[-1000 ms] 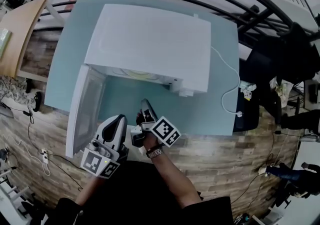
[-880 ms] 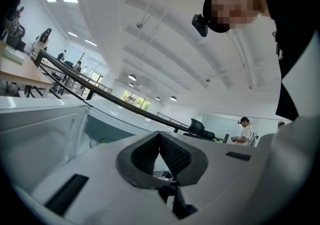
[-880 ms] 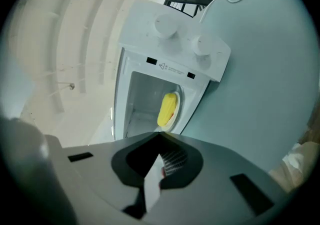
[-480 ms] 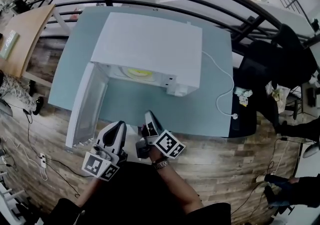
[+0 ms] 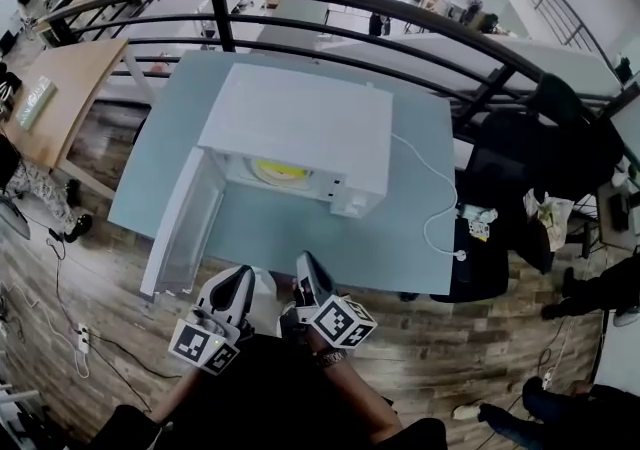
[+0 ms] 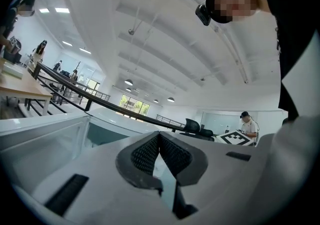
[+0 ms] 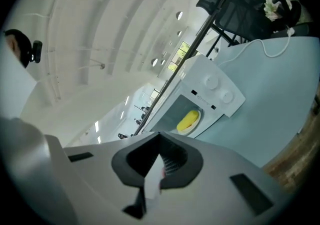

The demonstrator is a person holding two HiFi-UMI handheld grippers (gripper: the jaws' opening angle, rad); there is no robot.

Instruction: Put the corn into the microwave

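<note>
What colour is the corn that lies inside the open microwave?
Yellow. The corn shows best in the right gripper view, inside the microwave.

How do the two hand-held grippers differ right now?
The left hand-held gripper sits beside the open door of the microwave; the right hand-held gripper sits before its open cavity. The right one's view shows the yellow corn inside; the left one's shows no corn. Both have jaws closed on nothing.
</note>
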